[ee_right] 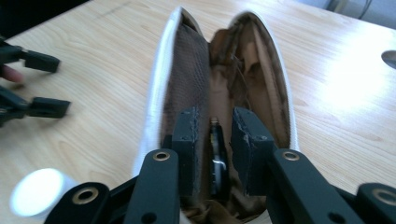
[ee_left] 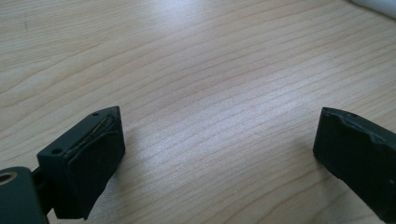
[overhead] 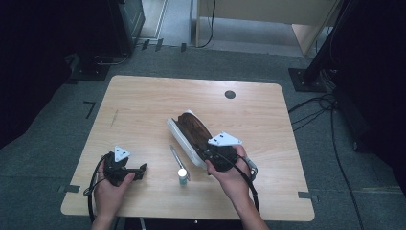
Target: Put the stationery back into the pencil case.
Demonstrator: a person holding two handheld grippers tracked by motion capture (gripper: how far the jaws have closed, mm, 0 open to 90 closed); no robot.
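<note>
We note the left gripper [overhead: 141, 168] near the front-left corner of the worktop [overhead: 143, 103], held in the person's left hand [overhead: 111, 190]. In the left gripper view its jaws stand wide apart over bare wood, with nothing between them and nothing against either pad; from these pictures we cannot tell whether the jaw tips rest on the surface or sit just above it. A cable [overhead: 91, 191] loops from this gripper back toward the front edge.

Moving right, a slim pen-like stick [overhead: 175, 156] lies on the wood toward the front edge, about midway between the two grippers. Just at its near end stands a small bottle with a white cap [overhead: 182, 175]. The same cap shows blurred at the lower left of the right gripper view.

Next comes the white pouch [overhead: 181, 136], lying open near the middle of the worktop, slanting from the centre toward the front-right. Its brown lining [ee_right: 187, 79] is exposed.

The right gripper [ee_right: 214, 140], held in the person's right hand [overhead: 233, 176], reaches into the near end of the pouch. Its jaws are nearly together, with only a narrow gap left. In that gap sits a dark, slender object with a metallic glint [ee_right: 216, 154]; we cannot identify it, nor tell whether the pads actually press on it. The jaw pads lie against the lining.

A round dark grommet [overhead: 230, 94] sits near the back-right edge.
</note>
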